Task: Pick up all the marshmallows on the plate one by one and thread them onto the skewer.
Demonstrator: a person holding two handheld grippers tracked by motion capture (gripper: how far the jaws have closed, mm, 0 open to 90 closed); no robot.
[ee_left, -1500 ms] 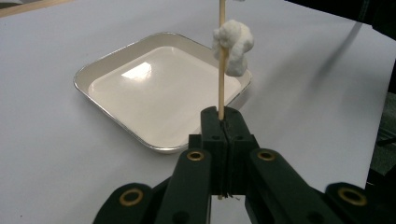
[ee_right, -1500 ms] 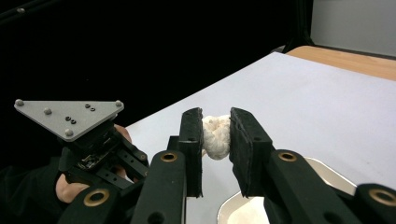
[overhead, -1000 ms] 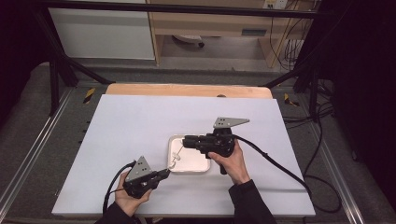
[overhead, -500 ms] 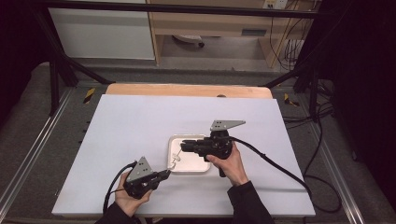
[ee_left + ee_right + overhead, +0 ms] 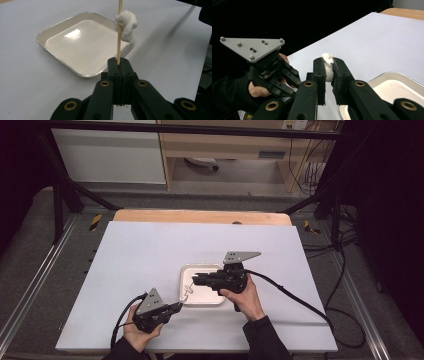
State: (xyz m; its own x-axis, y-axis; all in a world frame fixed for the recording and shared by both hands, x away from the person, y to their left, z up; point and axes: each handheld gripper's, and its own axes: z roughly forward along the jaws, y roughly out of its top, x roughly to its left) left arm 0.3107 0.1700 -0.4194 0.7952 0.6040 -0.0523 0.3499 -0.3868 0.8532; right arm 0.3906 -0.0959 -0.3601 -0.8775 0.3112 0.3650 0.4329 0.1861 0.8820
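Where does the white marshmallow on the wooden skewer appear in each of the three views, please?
High view: the marshmallow is a small white lump at the white tray's left edge.
Left gripper view: upper middle, on the wooden skewer.
Right gripper view: centre, pinched between the right tongs.
Shared landmark: the white tray.

Pretty plain setup here: a white tabletop (image 5: 150,255) sitting on a wooden board (image 5: 200,216) that peeks out along the far edge. Grey carpet floor (image 5: 30,255) all around, with black frame legs (image 5: 60,195) and metal rails (image 5: 35,290) down the sides. Behind it there's a white cabinet (image 5: 110,152) and a wooden shelf unit (image 5: 235,145) (cables (image 5: 315,170) dangling next to it). Corners are dark.
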